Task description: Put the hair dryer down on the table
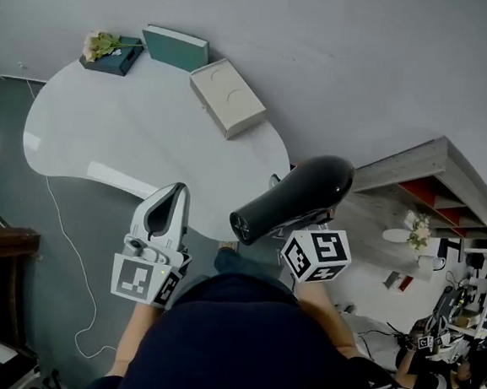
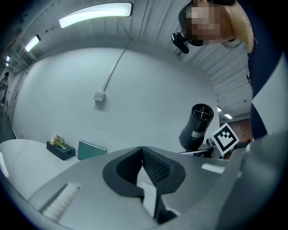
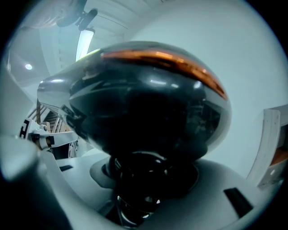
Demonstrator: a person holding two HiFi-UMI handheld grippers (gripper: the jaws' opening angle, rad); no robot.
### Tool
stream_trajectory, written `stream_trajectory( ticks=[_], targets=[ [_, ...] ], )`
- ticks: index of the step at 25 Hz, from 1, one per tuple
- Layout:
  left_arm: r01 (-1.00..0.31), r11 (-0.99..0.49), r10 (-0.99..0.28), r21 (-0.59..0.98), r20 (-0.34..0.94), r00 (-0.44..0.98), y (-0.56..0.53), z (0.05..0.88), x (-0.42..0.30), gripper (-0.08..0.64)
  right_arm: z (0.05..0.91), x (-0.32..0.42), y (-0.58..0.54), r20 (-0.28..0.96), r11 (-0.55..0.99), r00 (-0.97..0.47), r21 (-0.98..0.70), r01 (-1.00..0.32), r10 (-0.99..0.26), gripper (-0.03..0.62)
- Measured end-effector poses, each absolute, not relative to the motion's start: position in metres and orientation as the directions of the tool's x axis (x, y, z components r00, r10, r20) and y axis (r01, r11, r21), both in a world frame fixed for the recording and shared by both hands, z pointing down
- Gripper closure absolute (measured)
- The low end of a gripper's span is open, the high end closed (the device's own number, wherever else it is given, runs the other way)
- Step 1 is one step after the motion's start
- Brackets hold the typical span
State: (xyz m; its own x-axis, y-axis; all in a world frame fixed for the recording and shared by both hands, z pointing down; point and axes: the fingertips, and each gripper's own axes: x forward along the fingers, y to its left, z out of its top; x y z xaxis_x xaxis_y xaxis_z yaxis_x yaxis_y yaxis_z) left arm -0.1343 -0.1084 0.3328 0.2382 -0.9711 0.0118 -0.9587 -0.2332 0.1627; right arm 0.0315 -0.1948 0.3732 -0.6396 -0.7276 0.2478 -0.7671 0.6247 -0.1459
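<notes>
Holding now: our right gripper (image 1: 298, 230) is clamped on the handle of the black hair dryer (image 1: 294, 198). The right gripper view shows its jaws standing wide around that handle.
Spare hand: our left gripper (image 1: 174, 193) is clenched on nothing, pads pressed together, just left of the dryer.
Where the dryer is: in the air by the near right edge of the white table (image 1: 121, 141), not resting on it.
Long axis: in the head view the barrel slants, with the nozzle toward us and leftward and the rounded rear away and rightward.
Relation that counts: the bare tabletop lies ahead and to the left of the dryer, so we judge the carry must go that way, then down.
Far edge: the beige box (image 1: 227, 97), teal book (image 1: 176, 48) and flower planter (image 1: 110, 52) stand well apart from the free near part.
Nearer hand: the left is closer to the table's middle, but the right has the dryer.
Hidden: in the head view the barrel covers the handle and our right jaws. In the right gripper view the dryer's body fills the picture, so no landing spot shows. We cannot tell whether the dryer hangs over the top or just off its edge.
</notes>
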Motion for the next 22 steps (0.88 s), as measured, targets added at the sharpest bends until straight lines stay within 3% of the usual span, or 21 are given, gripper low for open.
stream_trajectory(
  ticks=[22],
  targets=[
    [-0.929,-0.332,-0.936,0.16,0.068,0.346,-0.182,0.339,-0.135,0.551,0.392,0.028,-0.244,0.298,0.552,-0.577,-0.173,-0.816,-0.76,0.373]
  ],
)
